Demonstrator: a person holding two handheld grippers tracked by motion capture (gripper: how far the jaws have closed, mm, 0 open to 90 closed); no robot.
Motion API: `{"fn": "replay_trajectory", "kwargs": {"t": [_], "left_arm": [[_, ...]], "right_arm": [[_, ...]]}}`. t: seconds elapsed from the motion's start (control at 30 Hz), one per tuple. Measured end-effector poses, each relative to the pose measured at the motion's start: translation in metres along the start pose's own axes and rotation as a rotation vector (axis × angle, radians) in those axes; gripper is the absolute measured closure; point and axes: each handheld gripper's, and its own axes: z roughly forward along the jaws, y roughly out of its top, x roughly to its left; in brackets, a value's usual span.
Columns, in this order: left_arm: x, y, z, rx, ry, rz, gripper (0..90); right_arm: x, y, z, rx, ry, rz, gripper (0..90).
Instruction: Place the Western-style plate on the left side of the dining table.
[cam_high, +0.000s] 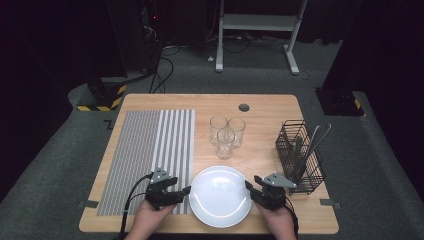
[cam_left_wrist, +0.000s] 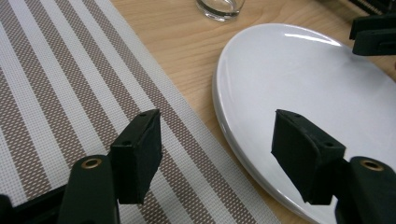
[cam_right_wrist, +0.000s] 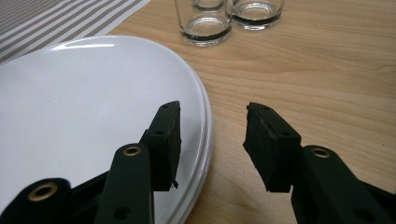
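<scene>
A white round plate (cam_high: 220, 196) lies near the table's front edge, empty. My left gripper (cam_high: 186, 190) is open at the plate's left rim (cam_left_wrist: 224, 112), one jaw over the striped placemat (cam_left_wrist: 70, 84) and the other over the plate. At the right rim (cam_right_wrist: 203, 116) my right gripper (cam_high: 248, 186) is open, with one jaw above the plate (cam_right_wrist: 84, 102) and the other above bare wood. Neither holds anything. Three clear glasses (cam_high: 226, 132) stand in a cluster behind the plate.
The striped placemat (cam_high: 147, 155) covers the table's left half. A black wire cutlery basket (cam_high: 300, 155) with metal utensils stands at the right, close to my right gripper. Glass bases (cam_right_wrist: 205, 28) show just beyond the plate. The wooden table (cam_high: 265, 107) has a round grommet hole at the back.
</scene>
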Motion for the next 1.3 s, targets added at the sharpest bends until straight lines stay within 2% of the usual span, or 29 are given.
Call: {"fn": "replay_trajectory", "kwargs": {"t": [0.1,0.27,0.43,0.6,0.67,0.77,0.9,0.97,1.03,1.07,1.1,1.3], "left_arm": [[-0.004,0.000,0.005,0.010,0.011,-0.001,33.5],[-0.011,0.000,0.017,0.038,0.015,0.009,28.0],[-0.013,0.000,0.021,0.034,-0.002,0.004,27.6],[-0.010,-0.001,0.021,0.036,-0.007,-0.063,33.8],[-0.012,-0.003,0.019,0.045,-0.015,-0.067,37.8],[-0.015,-0.004,0.018,0.034,-0.020,-0.050,37.3],[-0.009,-0.013,0.020,0.023,0.003,-0.043,38.8],[-0.004,-0.017,0.018,0.005,-0.014,-0.075,39.8],[-0.002,-0.017,0.018,0.004,-0.019,-0.084,40.3],[-0.001,-0.016,0.017,0.004,-0.020,-0.086,41.1],[0.001,-0.014,0.017,0.003,-0.013,-0.074,41.8],[0.001,-0.013,0.019,0.004,-0.022,-0.074,45.3]], "right_arm": [[0.001,-0.001,0.000,0.004,0.007,0.006,55.5],[0.003,-0.003,0.000,0.003,0.016,0.003,54.7],[0.005,-0.004,0.001,0.004,0.022,0.006,51.4],[0.004,0.001,0.004,0.006,0.044,-0.006,50.7],[0.004,0.002,0.003,-0.004,0.047,-0.002,50.1],[0.005,0.002,0.002,0.014,0.049,-0.012,49.9],[0.011,-0.005,-0.002,0.016,0.007,-0.029,50.6],[0.013,-0.007,0.001,0.016,-0.006,-0.036,51.3],[0.012,-0.006,0.001,0.011,-0.011,-0.031,51.6],[0.011,-0.004,-0.001,-0.002,-0.006,-0.001,52.0],[0.010,-0.003,-0.002,-0.001,-0.005,0.008,52.1],[0.010,0.003,0.002,0.029,0.025,-0.010,54.2]]}}
